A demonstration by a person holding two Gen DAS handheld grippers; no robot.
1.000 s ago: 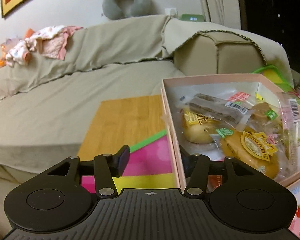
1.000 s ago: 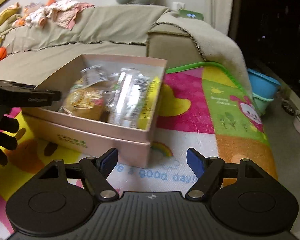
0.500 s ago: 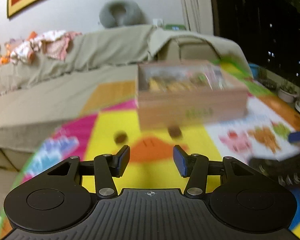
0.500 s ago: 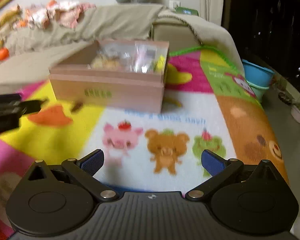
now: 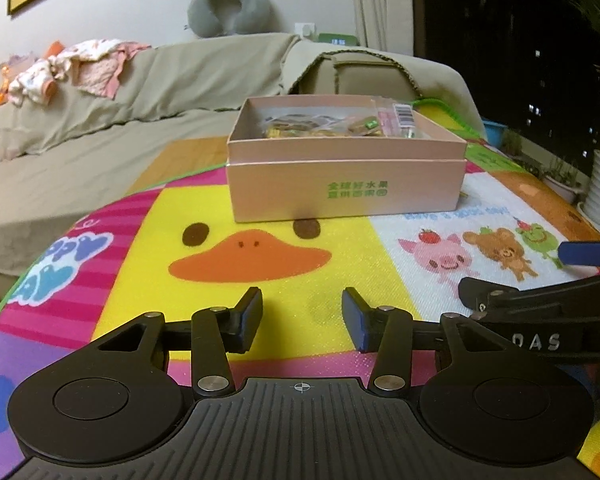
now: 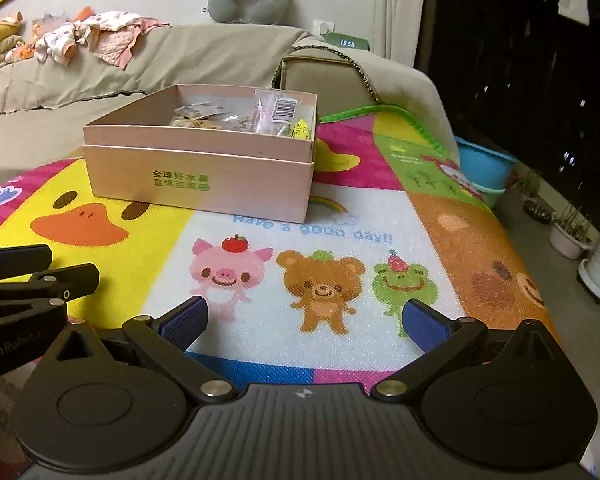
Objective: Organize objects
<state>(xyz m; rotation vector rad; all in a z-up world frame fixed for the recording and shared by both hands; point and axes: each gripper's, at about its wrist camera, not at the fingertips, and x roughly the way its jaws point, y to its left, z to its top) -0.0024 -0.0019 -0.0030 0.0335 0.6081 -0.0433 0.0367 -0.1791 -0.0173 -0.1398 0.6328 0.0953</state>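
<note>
The pink box [image 5: 344, 184] shows only its near wall and rim from the left wrist view; the wrapped snacks [image 5: 324, 125] inside peek over the edge, their lower parts hidden and their labels too small to read. The green print on its side is likewise too small to make out. The right tool [image 5: 584, 254] is cut off by the right border there, one blue pad showing. From the right wrist view, the left tool [image 6: 18, 260] runs off the left border, and the play mat [image 6: 440, 248] disappears beneath both tool bodies.
</note>
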